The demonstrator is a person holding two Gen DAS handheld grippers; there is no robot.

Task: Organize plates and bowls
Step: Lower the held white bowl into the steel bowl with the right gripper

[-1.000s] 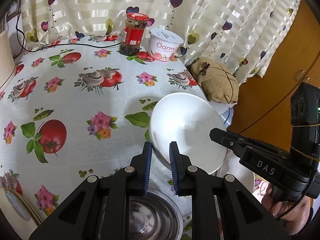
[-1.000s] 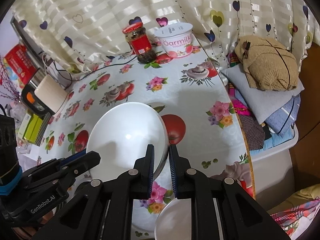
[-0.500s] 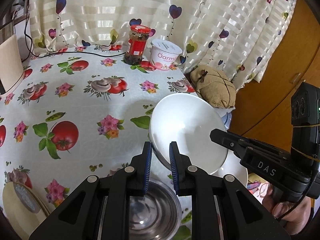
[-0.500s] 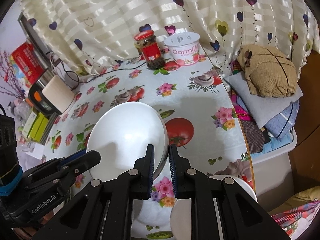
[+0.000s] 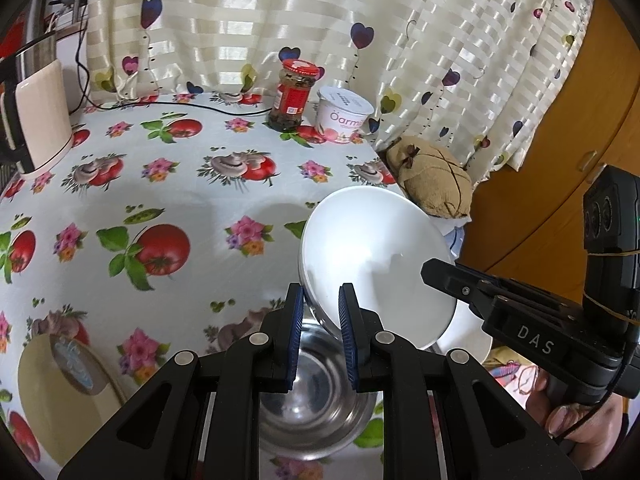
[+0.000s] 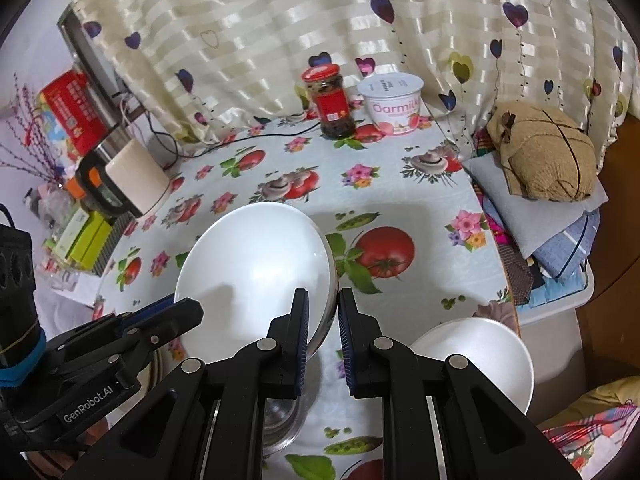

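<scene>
Above the near edge of the tabletop [image 5: 120, 200] I hold one white bowl [image 5: 372, 264] with both grippers. My left gripper [image 5: 319, 312] pinches the bowl's left rim, with the jaws narrow and the rim between the blue pads. My right gripper [image 6: 323, 316] pinches the right rim, with its jaws almost closed on the thin edge. The bowl hangs in the air, tipped so its inside faces me. It touches nothing but my pads.

Right under the bowl sits a shiny metal bowl [image 5: 316, 396] on the tabletop. Just to its right sits another white bowl [image 6: 476, 356], close to the tabletop's edge. At the near left lies a yellow plate [image 5: 60, 392]. Far away by the curtain [image 5: 280, 20] stand a jar [image 5: 294, 96] and a yogurt tub [image 5: 344, 116], well apart from my work.

I think I am carrying this bowl to stack it with another bowl.

What could go wrong? The rim is smooth and thin, so it could slip out if one gripper pulls away from the other. Then the bowl would drop on the metal bowl and might crack. If I tip it more, it could slide out of the pads. If I set it down too far right, it could push the other white bowl off the edge.
</scene>
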